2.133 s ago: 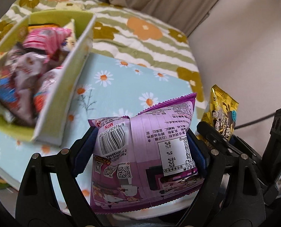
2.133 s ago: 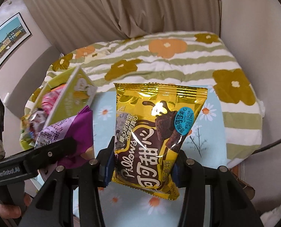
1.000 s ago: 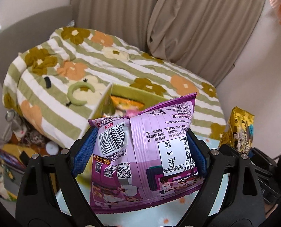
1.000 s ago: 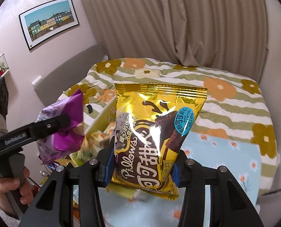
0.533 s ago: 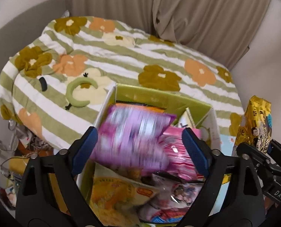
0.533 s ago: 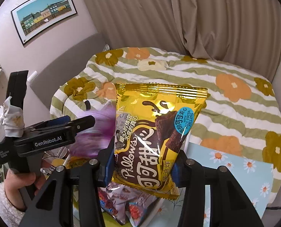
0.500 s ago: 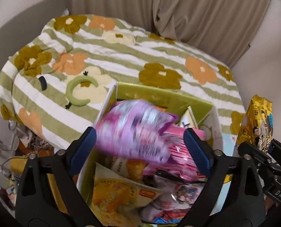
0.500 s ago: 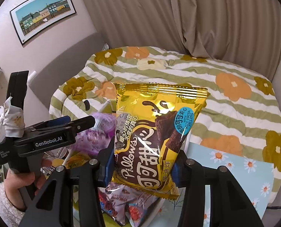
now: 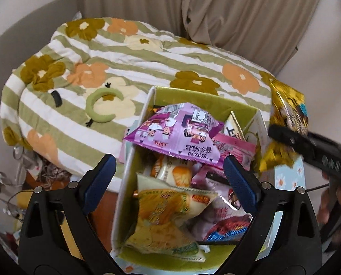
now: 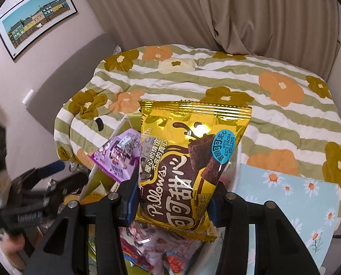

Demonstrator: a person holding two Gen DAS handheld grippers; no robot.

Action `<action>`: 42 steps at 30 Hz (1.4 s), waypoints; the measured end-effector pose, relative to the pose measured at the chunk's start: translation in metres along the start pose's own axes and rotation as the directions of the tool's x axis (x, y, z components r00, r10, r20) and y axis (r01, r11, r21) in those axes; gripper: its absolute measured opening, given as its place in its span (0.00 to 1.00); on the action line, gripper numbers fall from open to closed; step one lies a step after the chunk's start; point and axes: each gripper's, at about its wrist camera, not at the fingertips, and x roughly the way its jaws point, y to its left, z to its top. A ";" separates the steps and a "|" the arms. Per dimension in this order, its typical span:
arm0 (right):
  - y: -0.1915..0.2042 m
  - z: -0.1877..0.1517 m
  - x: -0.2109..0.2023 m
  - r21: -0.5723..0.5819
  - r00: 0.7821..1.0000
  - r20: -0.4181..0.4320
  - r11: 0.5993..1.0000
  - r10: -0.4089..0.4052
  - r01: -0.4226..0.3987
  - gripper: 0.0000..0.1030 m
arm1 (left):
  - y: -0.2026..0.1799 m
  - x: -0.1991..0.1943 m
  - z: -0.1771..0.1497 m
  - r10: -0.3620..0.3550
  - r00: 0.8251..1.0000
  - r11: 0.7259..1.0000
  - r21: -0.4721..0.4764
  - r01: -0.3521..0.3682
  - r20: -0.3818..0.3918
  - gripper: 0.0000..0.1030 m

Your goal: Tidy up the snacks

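The green snack box stands below my left gripper, crammed with several packets. A purple packet lies loose on top of the pile at the box's far end, showing in the right wrist view as the purple packet. The left gripper's blue pads hang wide open over the box with nothing between them. My right gripper is shut on a gold chocolate-pillow packet, held upright above the box's right side. In the left wrist view that gold packet sits at the right edge.
The box rests on a light-blue daisy-print mat. Behind it lies a bed with a green-striped flowered quilt and beige curtains. Clutter covers the floor at the left. A person's hand grips the right tool.
The left gripper opened and dropped the purple packet, which fell onto the pile in the box. Both grippers moved over the box and sank a little; the right one kept the gold packet.
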 end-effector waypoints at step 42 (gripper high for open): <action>0.044 -0.198 -0.254 0.175 0.820 0.348 0.891 -0.454 0.419 0.99 | -0.073 -0.227 -0.152 -0.080 0.911 0.960 0.278 -0.039 0.405 1.00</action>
